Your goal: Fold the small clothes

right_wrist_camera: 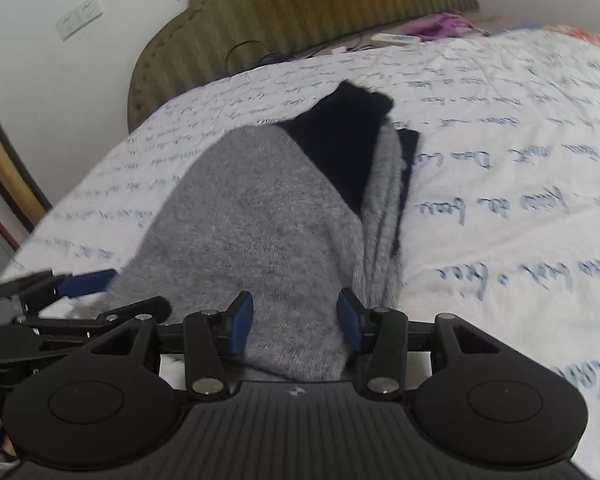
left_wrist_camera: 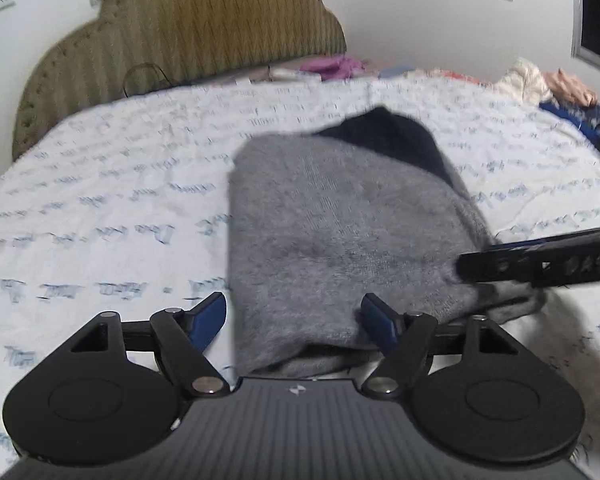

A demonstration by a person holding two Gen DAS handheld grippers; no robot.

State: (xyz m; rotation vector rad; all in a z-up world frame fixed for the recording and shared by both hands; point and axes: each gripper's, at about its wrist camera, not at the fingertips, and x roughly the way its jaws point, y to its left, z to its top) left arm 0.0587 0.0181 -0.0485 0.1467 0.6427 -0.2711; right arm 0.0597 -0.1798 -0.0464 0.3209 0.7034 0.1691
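A home bedroom. A bed (left_wrist_camera: pixel 100 208) fills both views, spread with a white cover printed in blue handwriting, backed by an olive padded headboard (left_wrist_camera: pixel 188 36) with a scalloped top. Loose clothes (left_wrist_camera: pixel 560 96) lie heaped at its far edge, and wall switches (right_wrist_camera: pixel 79 18) sit on plain white walls.

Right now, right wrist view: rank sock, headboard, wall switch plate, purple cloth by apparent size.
1. sock, though it lies nearest the camera
2. headboard
3. and 4. unsure: switch plate and purple cloth look alike, both small and far.
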